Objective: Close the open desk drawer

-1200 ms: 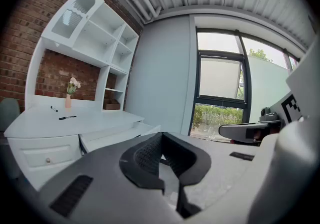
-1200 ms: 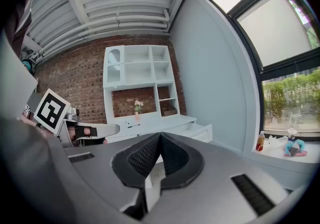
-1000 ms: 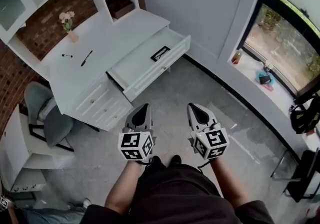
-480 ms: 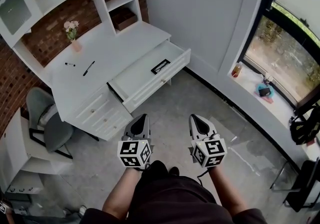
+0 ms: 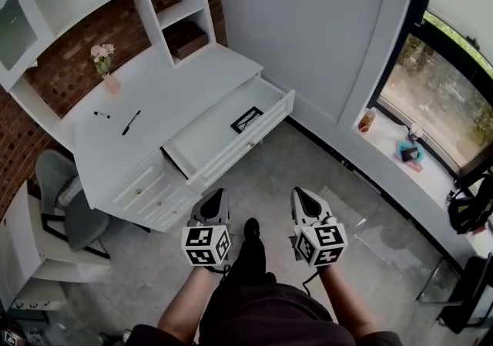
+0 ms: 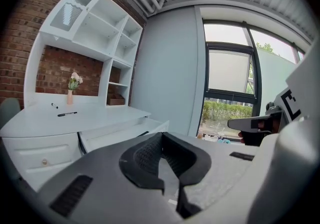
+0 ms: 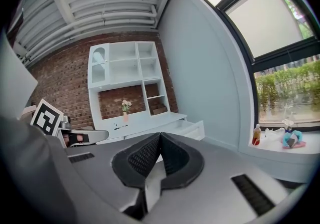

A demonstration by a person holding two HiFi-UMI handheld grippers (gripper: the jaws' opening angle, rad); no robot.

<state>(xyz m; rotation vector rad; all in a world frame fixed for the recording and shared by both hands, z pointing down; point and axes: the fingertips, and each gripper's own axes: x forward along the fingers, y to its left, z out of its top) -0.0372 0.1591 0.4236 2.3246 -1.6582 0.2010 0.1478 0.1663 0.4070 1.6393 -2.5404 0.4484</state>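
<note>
dark item (image 5: 246, 119) in drawer (image 5: 206, 132) too small to identify, chair (image 5: 77, 221) partly hidden by desk (image 5: 169, 90)

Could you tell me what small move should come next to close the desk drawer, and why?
Probably move the left gripper forward to the drawer front. The drawer stands pulled out; the left gripper and the right gripper are shut, empty, short of it, the left nearer.
</note>
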